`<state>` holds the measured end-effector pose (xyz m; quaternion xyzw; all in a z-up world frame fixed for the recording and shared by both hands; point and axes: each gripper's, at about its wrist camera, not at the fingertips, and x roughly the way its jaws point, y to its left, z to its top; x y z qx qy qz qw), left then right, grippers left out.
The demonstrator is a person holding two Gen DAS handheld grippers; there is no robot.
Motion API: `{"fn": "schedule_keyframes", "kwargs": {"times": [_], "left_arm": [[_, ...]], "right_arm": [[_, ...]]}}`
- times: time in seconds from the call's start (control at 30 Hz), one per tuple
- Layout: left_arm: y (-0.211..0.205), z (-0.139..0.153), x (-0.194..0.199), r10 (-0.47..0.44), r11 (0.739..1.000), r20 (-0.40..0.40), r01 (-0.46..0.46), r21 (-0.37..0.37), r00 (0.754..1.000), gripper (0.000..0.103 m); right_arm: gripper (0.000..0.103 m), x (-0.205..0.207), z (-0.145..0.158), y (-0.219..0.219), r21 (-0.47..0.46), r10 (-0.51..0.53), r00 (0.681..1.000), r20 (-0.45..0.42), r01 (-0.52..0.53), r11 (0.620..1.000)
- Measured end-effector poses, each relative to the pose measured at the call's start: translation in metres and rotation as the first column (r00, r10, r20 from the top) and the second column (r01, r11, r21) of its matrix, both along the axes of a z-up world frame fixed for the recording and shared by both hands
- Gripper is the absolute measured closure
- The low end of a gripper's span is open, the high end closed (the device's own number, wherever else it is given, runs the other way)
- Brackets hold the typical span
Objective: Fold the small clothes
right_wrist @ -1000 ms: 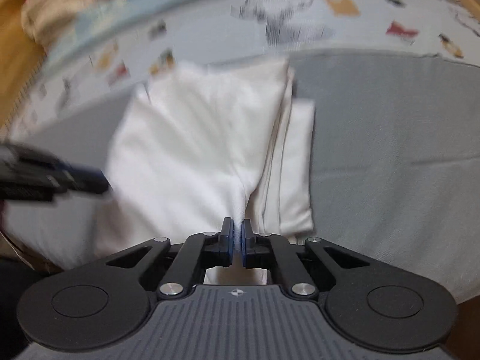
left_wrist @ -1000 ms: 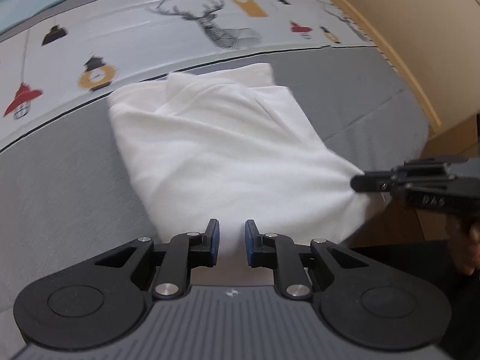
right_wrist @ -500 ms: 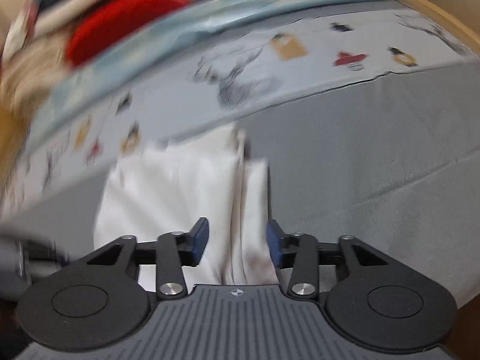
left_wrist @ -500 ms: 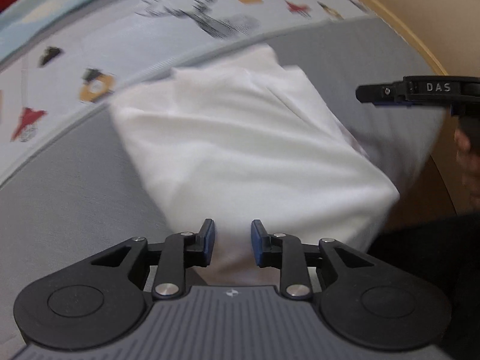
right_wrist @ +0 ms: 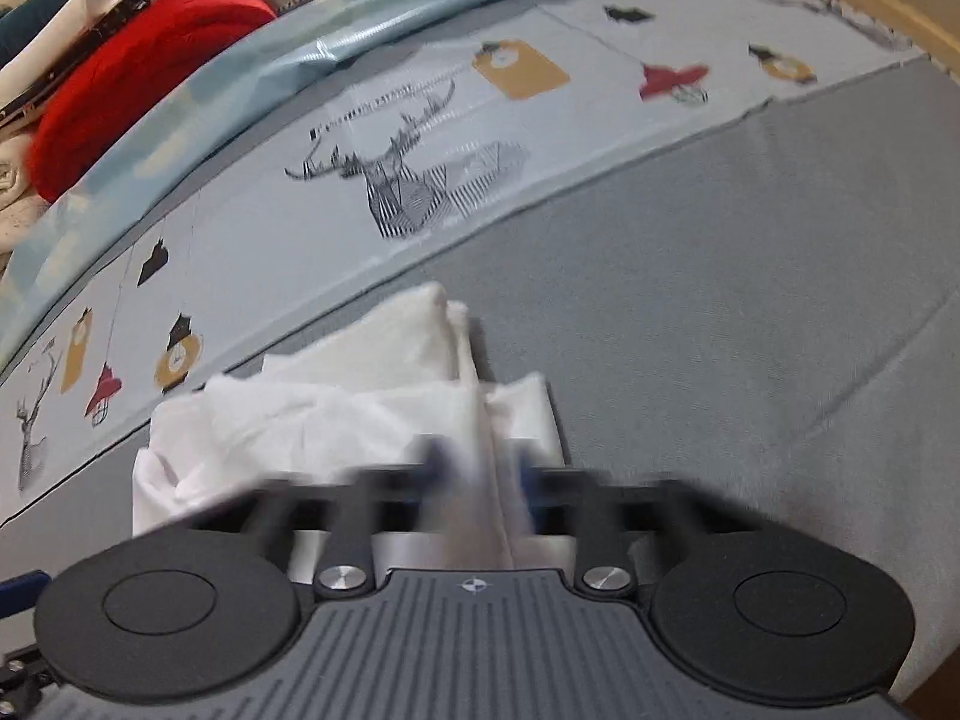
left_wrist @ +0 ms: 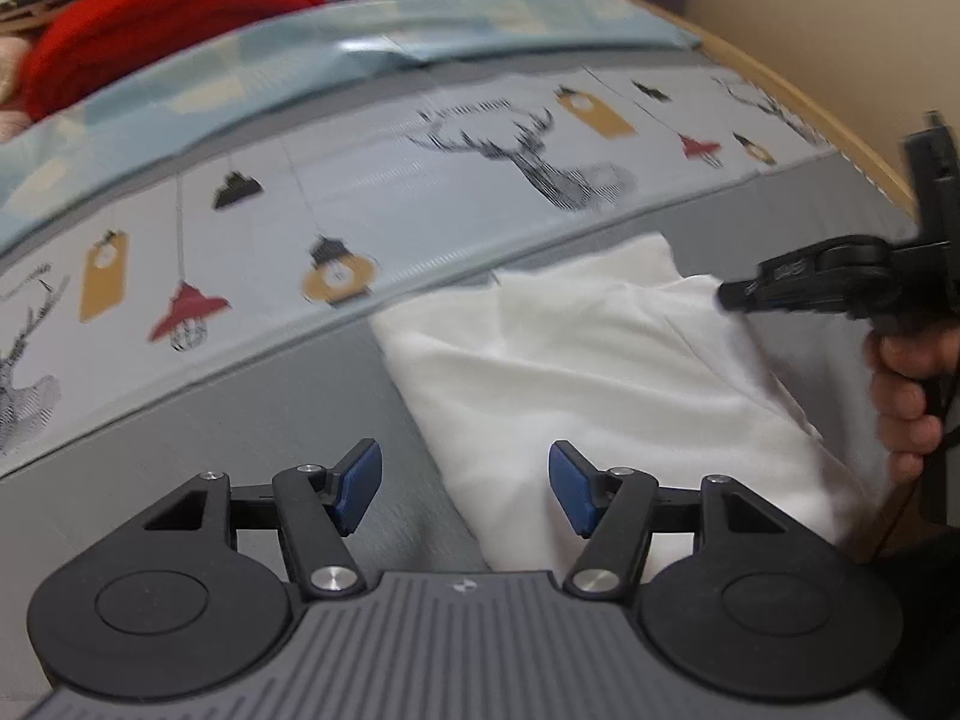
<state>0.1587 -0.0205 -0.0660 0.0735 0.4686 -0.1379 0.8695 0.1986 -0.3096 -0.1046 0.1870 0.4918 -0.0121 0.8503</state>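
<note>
Left gripper (left_wrist: 465, 489): jaws spread wide, blue pads (left_wrist: 359, 485) holding nothing, poised above the near edge of the bed (left_wrist: 210, 420) with one pad over grey cover and the other over white cloth. Right gripper (right_wrist: 477, 480): fingers motion-blurred, a fold of cloth between them; whether they pinched it could not be told. In the left wrist view the same tool (left_wrist: 840, 282) sat over the garment's far right corner, a hand (left_wrist: 906, 396) on its grip. White garment (left_wrist: 600, 384): partly folded in layers, lying on the grey cover near the bed's right edge, just below the printed band (left_wrist: 420, 180) of deer and lanterns. Red bundle (left_wrist: 150, 24): at the far left corner. No containers were in view.
</note>
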Motion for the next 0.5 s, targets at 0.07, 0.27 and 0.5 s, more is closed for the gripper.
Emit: {"fn": "schedule_keyframes", "kwargs": {"times": [0.07, 0.27, 0.5], "left_arm": [[0.003, -0.001, 0.003, 0.023, 1.0, 0.002, -0.023, 0.003, 1.0, 0.036], [0.002, -0.004, 0.007, 0.036, 0.998, -0.053, -0.038, -0.043, 0.998, 0.035], [0.006, -0.016, 0.02, 0.121, 0.988, -0.145, -0.134, -0.082, 0.982, 0.035]], "right_arm": [[0.101, -0.001, 0.009, 0.001, -0.013, -0.029, 0.997, 0.075, 0.03, 0.999], [0.1, -0.007, 0.024, -0.014, -0.08, -0.141, 0.971, 0.191, 0.158, 0.984], [0.072, -0.023, 0.032, -0.021, -0.052, -0.065, 0.977, 0.203, 0.077, 0.996]]}}
